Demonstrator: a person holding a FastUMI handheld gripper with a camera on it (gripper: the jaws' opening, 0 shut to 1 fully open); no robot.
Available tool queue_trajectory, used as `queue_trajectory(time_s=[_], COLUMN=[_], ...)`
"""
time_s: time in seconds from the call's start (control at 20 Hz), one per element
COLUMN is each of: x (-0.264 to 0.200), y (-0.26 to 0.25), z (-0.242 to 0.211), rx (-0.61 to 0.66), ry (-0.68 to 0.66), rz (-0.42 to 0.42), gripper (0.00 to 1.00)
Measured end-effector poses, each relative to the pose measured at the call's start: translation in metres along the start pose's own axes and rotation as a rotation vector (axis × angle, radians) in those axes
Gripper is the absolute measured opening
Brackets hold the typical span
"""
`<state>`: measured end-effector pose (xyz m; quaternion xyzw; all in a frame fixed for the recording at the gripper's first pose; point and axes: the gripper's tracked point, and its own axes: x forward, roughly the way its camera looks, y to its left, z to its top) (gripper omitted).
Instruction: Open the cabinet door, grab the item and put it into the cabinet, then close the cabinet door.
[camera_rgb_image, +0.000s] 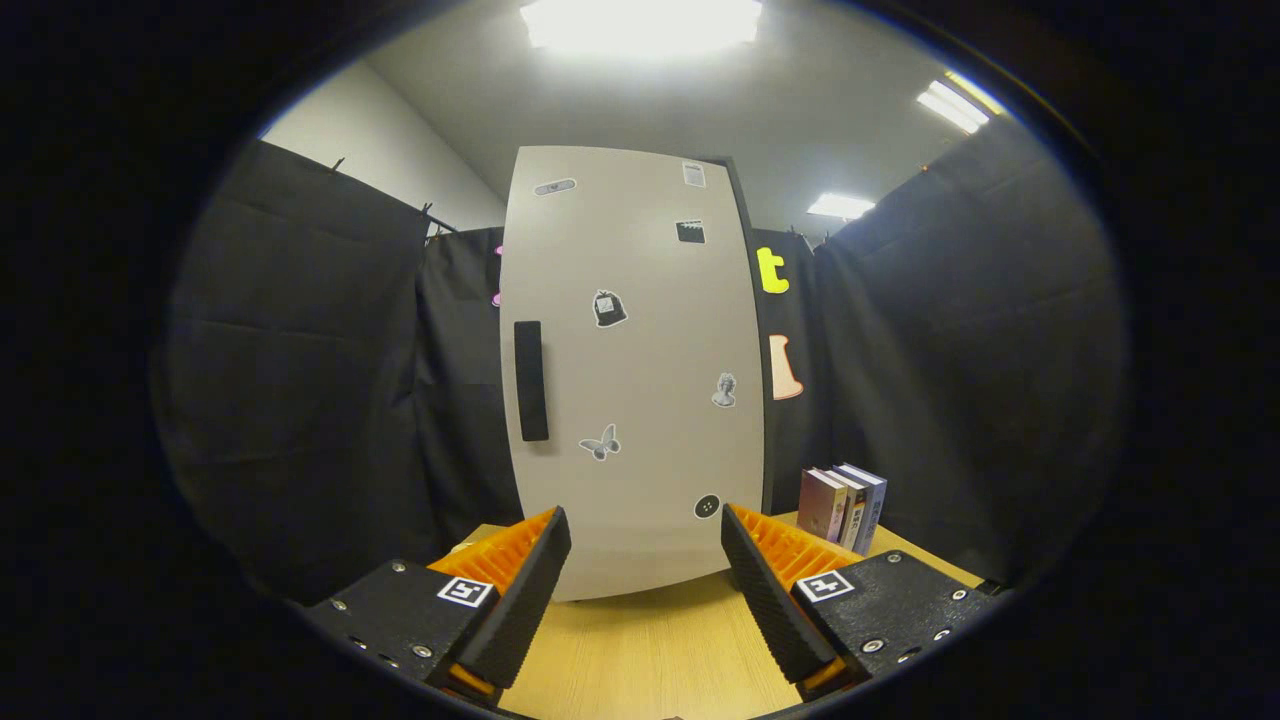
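Fingers of the gripper (645, 560) spread wide, empty, closed cabinet door (630, 370) just beyond them.

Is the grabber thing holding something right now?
No, nothing. The tool is open, its fingers apart with only bare table between them. The cabinet door is beyond them.

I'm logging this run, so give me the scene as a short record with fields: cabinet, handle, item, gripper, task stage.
cabinet: upright on the table, door shut, stickers on it
handle: dark bar near the door's left edge
item: books standing right of the cabinet
gripper: gripper open, holding nothing, fingers facing the door
task stage: door not yet opened
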<state>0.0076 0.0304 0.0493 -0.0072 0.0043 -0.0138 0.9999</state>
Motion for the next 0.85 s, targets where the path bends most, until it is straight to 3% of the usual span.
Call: queue_trajectory(time_s=[0.85], x=[-0.019], y=[0.013], z=[-0.037], rx=[-0.004], ry=[0.027], rz=[0.002], gripper=[0.94])
